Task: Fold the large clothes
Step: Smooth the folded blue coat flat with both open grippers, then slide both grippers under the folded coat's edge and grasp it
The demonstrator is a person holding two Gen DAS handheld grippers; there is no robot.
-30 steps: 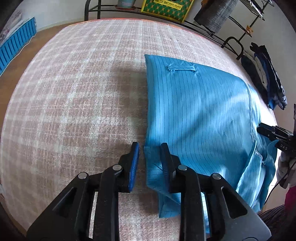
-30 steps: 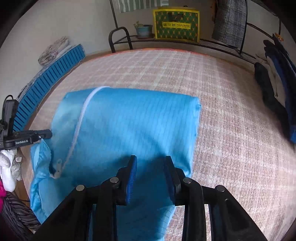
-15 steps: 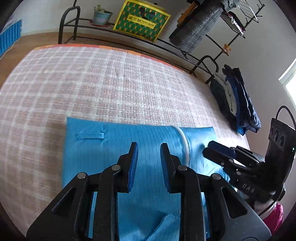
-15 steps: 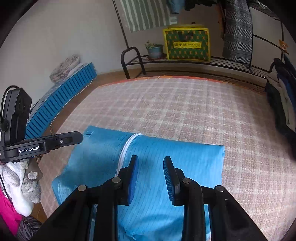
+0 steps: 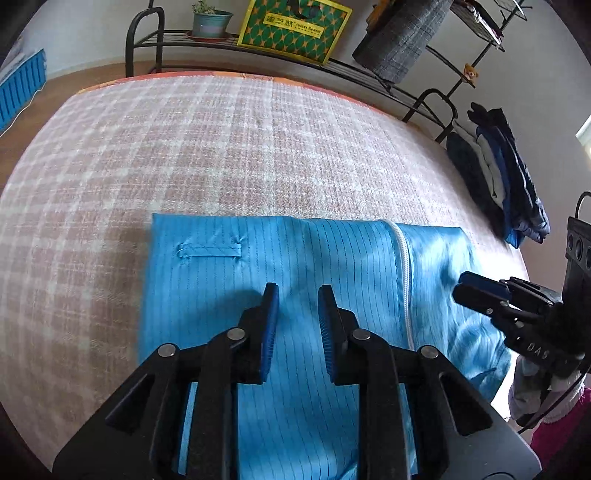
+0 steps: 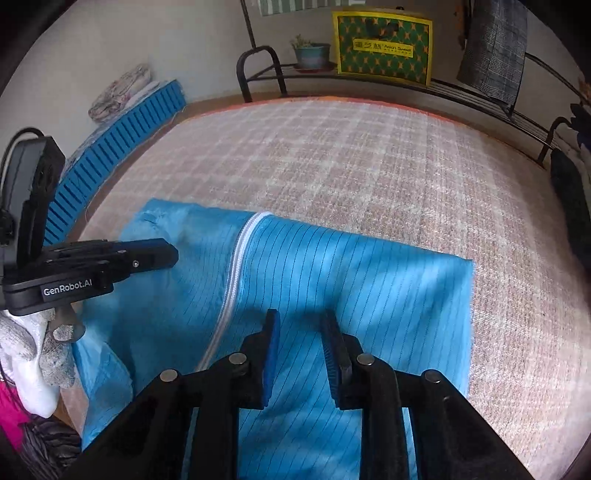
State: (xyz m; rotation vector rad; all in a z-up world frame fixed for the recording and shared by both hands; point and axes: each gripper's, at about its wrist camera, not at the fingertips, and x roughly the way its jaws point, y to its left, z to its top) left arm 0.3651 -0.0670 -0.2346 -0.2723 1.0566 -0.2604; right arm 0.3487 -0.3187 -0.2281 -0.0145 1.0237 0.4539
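A bright blue garment with thin dark stripes and a white zipper lies folded into a rectangle near the front edge of the plaid bed cover. My left gripper hovers over its middle, open, with nothing between the blue pads. The right gripper shows at the garment's right end. In the right wrist view the garment lies below my right gripper, which is open and empty. My left gripper reaches in from the left, held by a white-gloved hand.
A black metal rack behind the bed holds a green-and-yellow bag and a potted plant. Dark clothes are piled off the bed's right side. A blue slatted panel leans along the left wall. Bare plaid cover stretches beyond the garment.
My left gripper has moved from the garment's left edge to above its middle. Both views have risen and tilted up, so the garment sits lower and the rack shows more.
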